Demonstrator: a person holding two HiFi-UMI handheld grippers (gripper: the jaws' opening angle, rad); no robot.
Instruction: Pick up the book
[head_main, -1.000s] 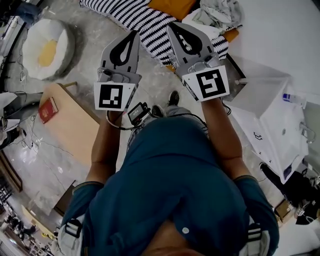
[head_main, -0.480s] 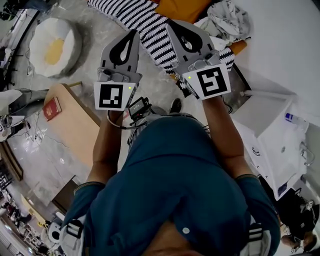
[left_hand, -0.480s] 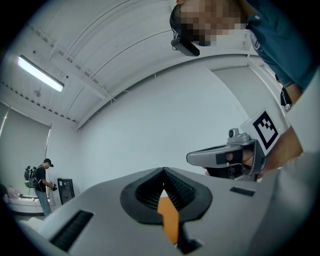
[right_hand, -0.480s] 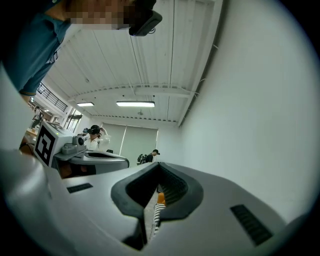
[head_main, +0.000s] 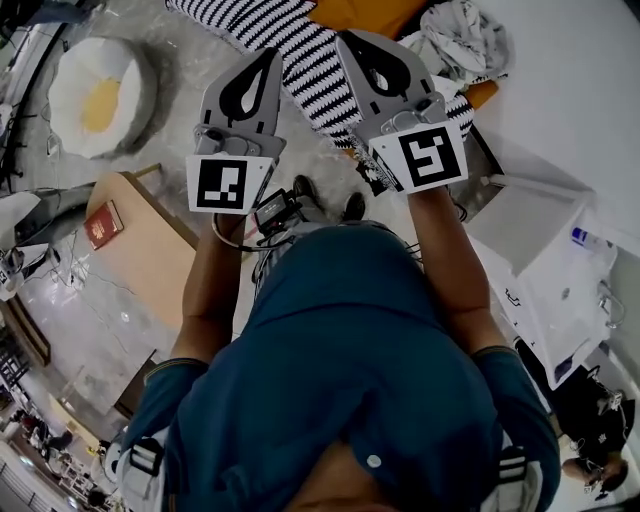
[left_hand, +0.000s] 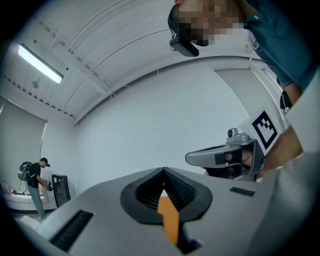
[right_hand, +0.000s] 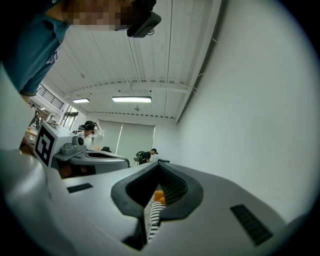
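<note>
Book (head_main: 103, 223) is red and lies flat near the far left end of the wooden table (head_main: 150, 255), down at the left of the head view. It is well apart from both grippers and nothing touches it, so the pickup is not yet started. The left gripper (head_main: 262, 70) has its jaws pressed together with nothing between them; in the left gripper view (left_hand: 163, 172) only a sliver of orange background shows through the slit. The right gripper (head_main: 352, 48) is likewise closed and empty. Its own view (right_hand: 159, 167) shows just a bit of the striped cloth (head_main: 290, 45) and some orange behind the seam, neither of them gripped. Likely reason for the closed jaws: there is nothing to carry and the target is out of reach, so this reads as a neutral transit pose. Both grippers are held side by side in front of the chest, near each other but not touching, with the marker cubes facing up to the head camera. Both forearms reach forward from the teal shirt, roughly parallel. The tips point about level, out over the striped cloth and the orange cushion (head_main: 345, 12), not toward the book. To reach the book, the person needs to turn toward the table at the left, lower a gripper and open its jaws. A white round cushion (head_main: 100, 95) sits on the floor beyond the table and is not involved.
</note>
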